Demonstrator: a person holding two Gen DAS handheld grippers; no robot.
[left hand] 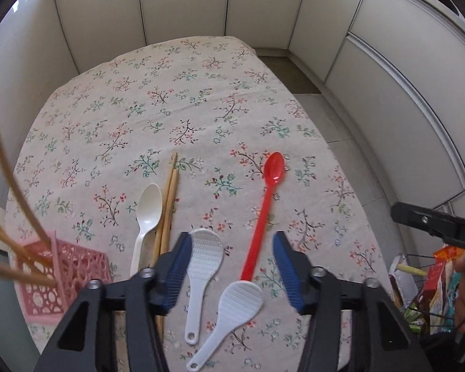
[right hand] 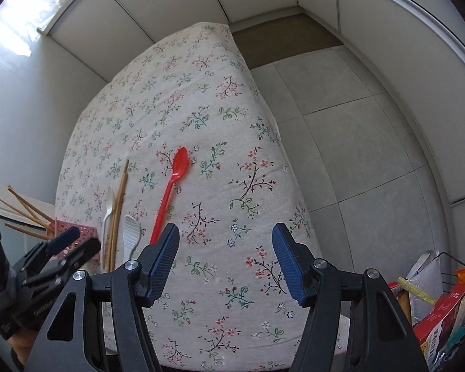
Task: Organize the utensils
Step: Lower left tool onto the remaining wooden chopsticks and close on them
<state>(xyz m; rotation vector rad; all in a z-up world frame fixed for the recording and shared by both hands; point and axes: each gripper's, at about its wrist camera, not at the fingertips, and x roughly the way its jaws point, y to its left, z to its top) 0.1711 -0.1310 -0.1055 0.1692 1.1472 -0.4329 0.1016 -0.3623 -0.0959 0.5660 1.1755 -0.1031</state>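
Observation:
On the floral tablecloth (left hand: 183,93) lie a red spoon (left hand: 265,207), a white spoon (left hand: 145,220), a pair of wooden chopsticks (left hand: 170,198) and two white rice paddles (left hand: 201,266) (left hand: 229,313). My left gripper (left hand: 232,248) is open and empty, hovering above the paddles and the red spoon's handle. A pink lattice basket (left hand: 62,276) at the left holds several chopsticks (left hand: 3,167). My right gripper (right hand: 226,248) is open and empty over the cloth, right of the red spoon (right hand: 170,186). The left gripper also shows in the right wrist view (right hand: 65,241).
White cabinet doors (left hand: 183,6) surround the table. Grey tiled floor (right hand: 356,155) lies right of the table. A wire basket with snack packets (right hand: 443,310) stands at the lower right. The right gripper's arm (left hand: 437,226) shows at the left wrist view's right edge.

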